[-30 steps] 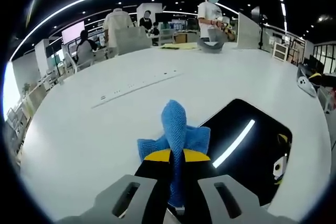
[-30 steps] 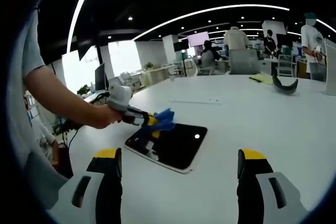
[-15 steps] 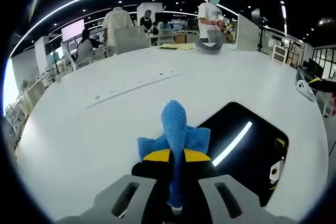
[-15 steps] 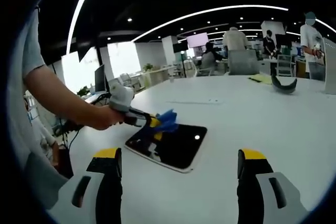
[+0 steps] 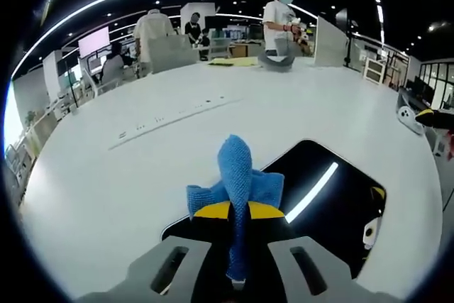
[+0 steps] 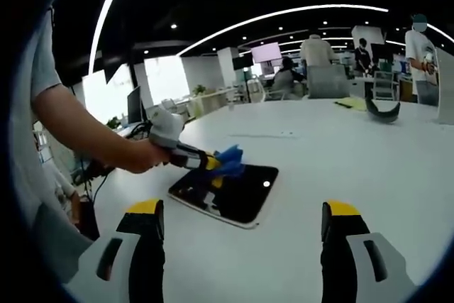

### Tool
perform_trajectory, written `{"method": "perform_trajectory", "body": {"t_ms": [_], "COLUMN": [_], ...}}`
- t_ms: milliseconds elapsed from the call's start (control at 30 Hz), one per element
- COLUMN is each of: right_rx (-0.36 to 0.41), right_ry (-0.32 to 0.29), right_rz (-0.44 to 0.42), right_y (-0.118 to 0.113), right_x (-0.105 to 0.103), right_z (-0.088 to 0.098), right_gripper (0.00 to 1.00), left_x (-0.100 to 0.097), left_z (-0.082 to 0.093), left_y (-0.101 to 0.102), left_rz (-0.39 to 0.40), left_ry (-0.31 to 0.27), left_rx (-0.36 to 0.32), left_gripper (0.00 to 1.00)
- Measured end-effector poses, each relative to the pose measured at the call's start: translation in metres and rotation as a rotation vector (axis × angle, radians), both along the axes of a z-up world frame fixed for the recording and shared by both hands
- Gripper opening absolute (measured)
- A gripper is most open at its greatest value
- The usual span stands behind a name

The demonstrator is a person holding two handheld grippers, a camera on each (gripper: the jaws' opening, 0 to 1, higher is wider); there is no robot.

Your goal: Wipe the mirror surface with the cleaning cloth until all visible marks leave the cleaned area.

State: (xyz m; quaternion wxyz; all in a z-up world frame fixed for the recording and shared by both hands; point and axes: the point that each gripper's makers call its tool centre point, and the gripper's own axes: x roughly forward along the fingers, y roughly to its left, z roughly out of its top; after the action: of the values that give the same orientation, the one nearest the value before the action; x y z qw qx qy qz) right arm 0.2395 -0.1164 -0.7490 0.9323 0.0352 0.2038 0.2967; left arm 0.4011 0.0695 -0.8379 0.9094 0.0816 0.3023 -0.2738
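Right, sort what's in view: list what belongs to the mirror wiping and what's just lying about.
For the job:
- blue cleaning cloth, clamped in the left tongs
- mirror, flat on the white table
- right tongs, open, held back from the mirror

Just lying about:
- dark curved object at the table's far side
- yellow sheet near it

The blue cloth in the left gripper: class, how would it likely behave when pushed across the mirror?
The blue cloth looks soft: it bunches and folds above the left gripper, so it is probably floppy and light. Its woven texture should drag rather than slip on the mirror.
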Motion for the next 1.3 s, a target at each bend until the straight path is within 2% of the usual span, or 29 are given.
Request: {"method": "perform_trajectory", "body": {"t_ms": [733,900,1300], "right_rx": [0.004,-0.001,0.005], "right_ry": [0.009,0.02,0.011], "right_rz": [-0.035,-0.04,-0.046], "right_y": [-0.014,-0.016,-0.018], "right_x": [-0.005,-0.006,-0.004], "right_z": [-0.002,-0.007,-0.003], "right_gripper": [0.92,0.92,0.92], "left_x": [-0.001,-0.002,-0.003], "left_z": [-0.001,0.0,0.0], "left_y": [-0.04,-0.046,-0.059], "left_rz": [-0.055,-0.059,-0.079], "left_ry": [-0.012,-0.015,-0.014], "left_rx": [-0.003,0.0,-0.005], "left_gripper": [0.04,0.04,0.04]}}
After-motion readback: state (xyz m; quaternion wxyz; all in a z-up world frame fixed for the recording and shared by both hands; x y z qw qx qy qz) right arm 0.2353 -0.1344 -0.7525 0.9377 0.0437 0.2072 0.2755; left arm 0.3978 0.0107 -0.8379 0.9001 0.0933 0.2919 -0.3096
